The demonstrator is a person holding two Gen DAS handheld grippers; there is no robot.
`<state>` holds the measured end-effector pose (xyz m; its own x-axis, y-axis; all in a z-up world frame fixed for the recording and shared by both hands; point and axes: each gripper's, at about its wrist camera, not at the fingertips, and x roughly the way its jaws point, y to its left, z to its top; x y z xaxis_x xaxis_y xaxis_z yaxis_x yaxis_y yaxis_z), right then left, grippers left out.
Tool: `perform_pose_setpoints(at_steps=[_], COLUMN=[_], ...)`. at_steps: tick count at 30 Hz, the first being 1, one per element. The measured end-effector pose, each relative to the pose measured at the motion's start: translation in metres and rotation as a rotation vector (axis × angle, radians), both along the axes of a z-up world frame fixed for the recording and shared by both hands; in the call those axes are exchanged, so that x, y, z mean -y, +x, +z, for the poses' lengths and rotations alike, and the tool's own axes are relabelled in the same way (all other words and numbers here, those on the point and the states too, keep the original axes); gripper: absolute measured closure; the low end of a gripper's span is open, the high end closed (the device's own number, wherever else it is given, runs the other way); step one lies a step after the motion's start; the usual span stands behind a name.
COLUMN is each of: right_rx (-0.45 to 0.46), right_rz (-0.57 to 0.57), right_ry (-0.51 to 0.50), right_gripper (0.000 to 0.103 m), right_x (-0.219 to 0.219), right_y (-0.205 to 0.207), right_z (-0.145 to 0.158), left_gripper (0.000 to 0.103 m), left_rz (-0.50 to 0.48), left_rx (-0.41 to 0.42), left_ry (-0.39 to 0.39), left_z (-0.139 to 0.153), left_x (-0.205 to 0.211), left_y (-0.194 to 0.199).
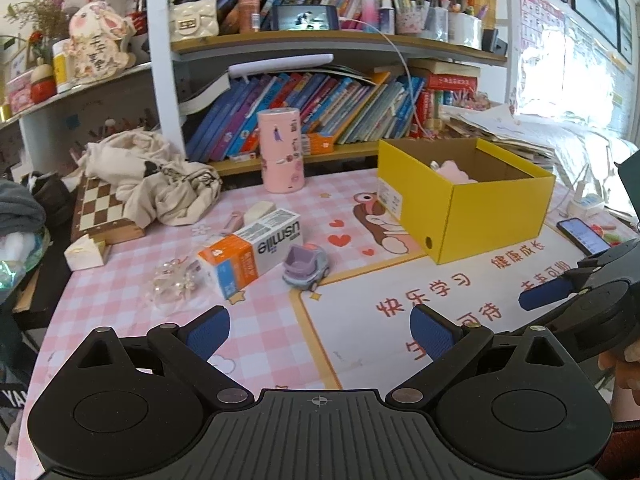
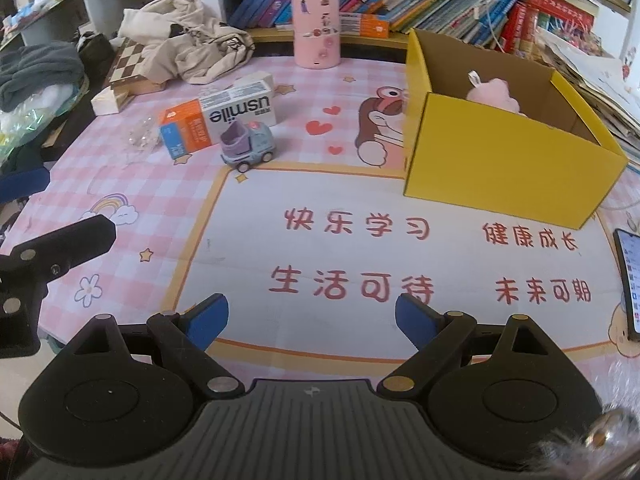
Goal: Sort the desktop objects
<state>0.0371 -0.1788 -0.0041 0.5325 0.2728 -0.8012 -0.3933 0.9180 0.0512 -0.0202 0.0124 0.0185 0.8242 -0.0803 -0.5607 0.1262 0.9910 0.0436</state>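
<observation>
A yellow cardboard box (image 1: 496,224) (image 2: 508,168) stands open on the pink desk mat, with a pink plush toy (image 1: 452,170) (image 2: 494,94) inside. A purple-and-blue toy car (image 1: 306,267) (image 2: 248,148) sits left of the box, beside a white-and-orange usmile carton (image 1: 250,252) (image 2: 218,116). A clear crumpled wrapper (image 1: 174,282) (image 2: 140,136) lies left of the carton. My left gripper (image 1: 320,332) is open and empty, near the front of the mat. My right gripper (image 2: 312,320) is open and empty over the white printed panel.
A pink cylinder tin (image 1: 280,150) (image 2: 316,24) stands at the back. A chessboard (image 1: 102,212) and crumpled cloth (image 1: 160,176) lie at the back left. A phone (image 1: 584,236) (image 2: 630,280) lies at the right edge. Bookshelves (image 1: 320,108) line the back.
</observation>
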Motion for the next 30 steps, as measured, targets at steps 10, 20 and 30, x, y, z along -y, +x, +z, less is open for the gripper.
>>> perform_pose_setpoints(at_steps=[10,20,30], right_rx=[0.006,0.006,0.000], right_rz=[0.022,0.024,0.028], right_ry=[-0.002,-0.006,-0.010], right_gripper=[0.012,0.012,0.012], right_x=[-0.011,-0.016,-0.023], right_y=[0.003,0.004,0.003], right_z=[0.001,0.001,0.000], left_gripper=[0.004,0.004,0.004], left_rz=[0.018,0.013,0.028], left_rx=[0.003,0.002,-0.008], left_ry=[0.007,0.012,0.012], left_z=[0.001,0.000,-0.002], left_x=[-0.009,-0.012,-0.014], left_y=[-0.001,-0.001,-0.004])
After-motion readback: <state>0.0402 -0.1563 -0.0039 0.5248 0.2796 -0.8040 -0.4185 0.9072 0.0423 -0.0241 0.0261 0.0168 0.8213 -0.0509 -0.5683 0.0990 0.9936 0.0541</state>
